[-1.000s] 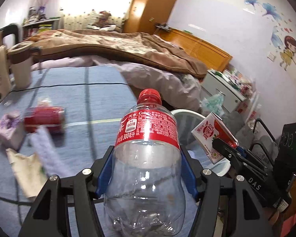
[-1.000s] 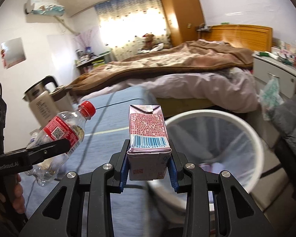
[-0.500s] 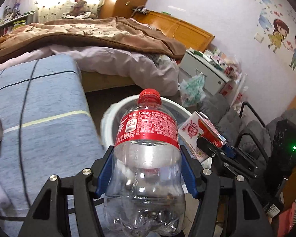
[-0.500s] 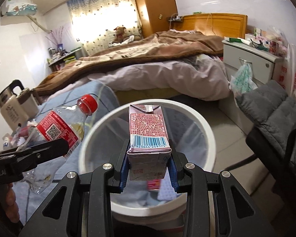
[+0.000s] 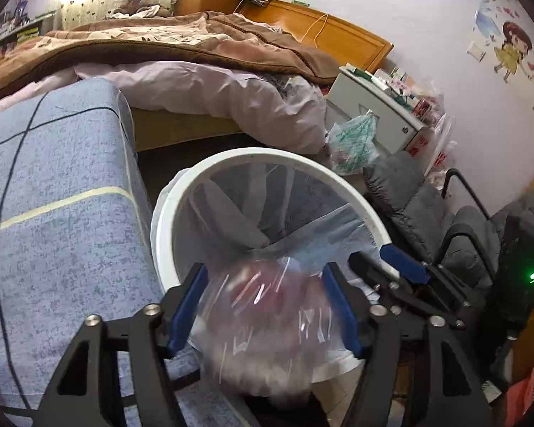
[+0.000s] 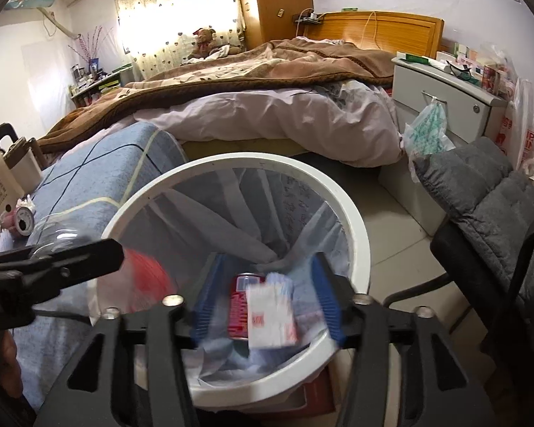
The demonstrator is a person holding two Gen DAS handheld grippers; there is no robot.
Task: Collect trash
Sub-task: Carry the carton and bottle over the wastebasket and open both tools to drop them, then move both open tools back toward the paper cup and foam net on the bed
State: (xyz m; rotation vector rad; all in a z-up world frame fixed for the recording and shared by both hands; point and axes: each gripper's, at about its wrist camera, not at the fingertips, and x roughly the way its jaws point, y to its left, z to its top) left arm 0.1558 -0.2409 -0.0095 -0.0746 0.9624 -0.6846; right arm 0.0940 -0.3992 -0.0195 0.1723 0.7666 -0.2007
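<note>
Left gripper (image 5: pixel 265 306): jaws spread wide, blue pads (image 5: pixel 183 307) clear of the bottle (image 5: pixel 267 316). The bottle is a motion-blurred clear shape between the fingers, not pinched. Its long axis runs roughly along the fingers, but which end leads cannot be told from the blur. In the right wrist view the same bottle (image 6: pixel 139 284) shows as a clear-and-red smear at 9 o'clock of the bin rim, just beside the left gripper's black finger.

Right gripper (image 6: pixel 267 302): jaws spread wide, blue pads (image 6: pixel 204 302) on either side of the carton (image 6: pixel 270 316) with gaps showing, nothing pinched. The carton is blurred, inside the bin opening, long axis near upright in the frame, slightly tilted. A red can (image 6: pixel 239 306) lies in the bin just left of the carton, long axis near vertical in the frame, top toward 12 o'clock.

The white bin (image 5: pixel 277 158) with a clear liner sits on the floor, touching or just beside the blue cloth-covered table (image 5: pixel 53 185) at its 9 o'clock. Both grippers hang over the near rim of the bin (image 6: pixel 231 162).

On the table at 9 o'clock in the right view: another can (image 6: pixel 25 222) on its side, open end facing the camera, near a kettle (image 6: pixel 3 174). The bed (image 6: pixel 267 82) is at 12 o'clock, a grey chair (image 6: pixel 487 206) at 3 o'clock.
</note>
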